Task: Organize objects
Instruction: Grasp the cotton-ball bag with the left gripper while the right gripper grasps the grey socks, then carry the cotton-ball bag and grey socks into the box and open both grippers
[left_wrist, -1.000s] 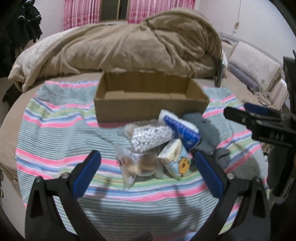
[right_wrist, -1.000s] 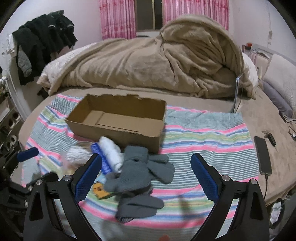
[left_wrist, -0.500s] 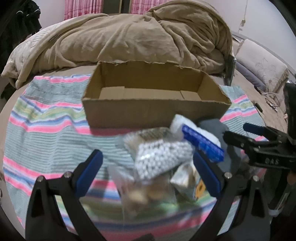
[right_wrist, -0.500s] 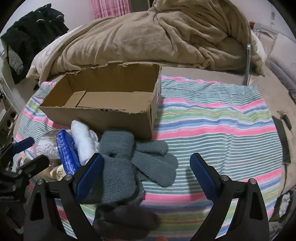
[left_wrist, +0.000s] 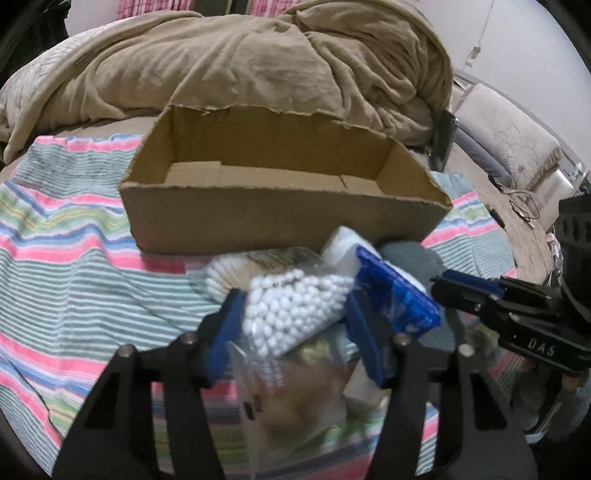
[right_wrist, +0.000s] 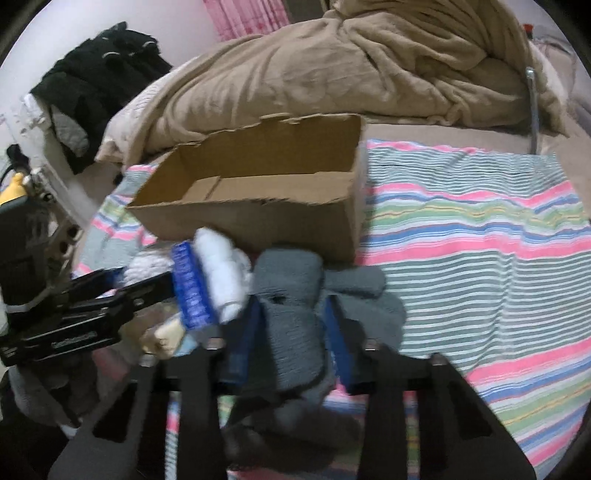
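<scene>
Snack bags (left_wrist: 295, 398) under left claw (left_wrist: 295, 325) blurred, lower glove (right_wrist: 291, 428) smeared, contents unreadable.

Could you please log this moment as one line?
left gripper: shut on bead bag | right gripper: shut on glove | box: empty

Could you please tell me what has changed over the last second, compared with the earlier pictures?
Both came forward and down onto the pile and closed. The left hand-held gripper, wide open before, now pinches the bag of white beads; the right hand-held gripper has closed on the grey glove. The cardboard box remains empty on the striped cloth.
</scene>
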